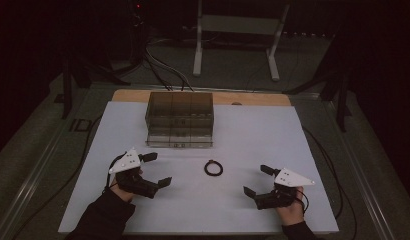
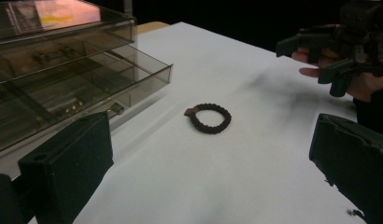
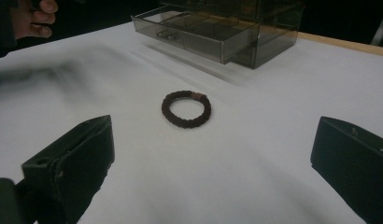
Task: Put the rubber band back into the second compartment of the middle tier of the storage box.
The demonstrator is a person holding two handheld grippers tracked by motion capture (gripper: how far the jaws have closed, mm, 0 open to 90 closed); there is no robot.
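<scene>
Braided bracelet (image 1: 213, 167) lying light and pliable on the worktop (image 1: 143, 210); both claws (image 1: 157, 170) (image 1: 258, 180) gaping wide, empty; pinching its band looks best.

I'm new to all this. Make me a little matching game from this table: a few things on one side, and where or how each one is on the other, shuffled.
Things:
1. bracelet
2. drawer box
3. left gripper
4. right gripper

States:
A. open, at the table's right
B. lying flat between the two grippers
C. open, at the table's left
D. at the far edge, bottom drawer pulled out

Pairs: 1-B, 2-D, 3-C, 4-A
</scene>
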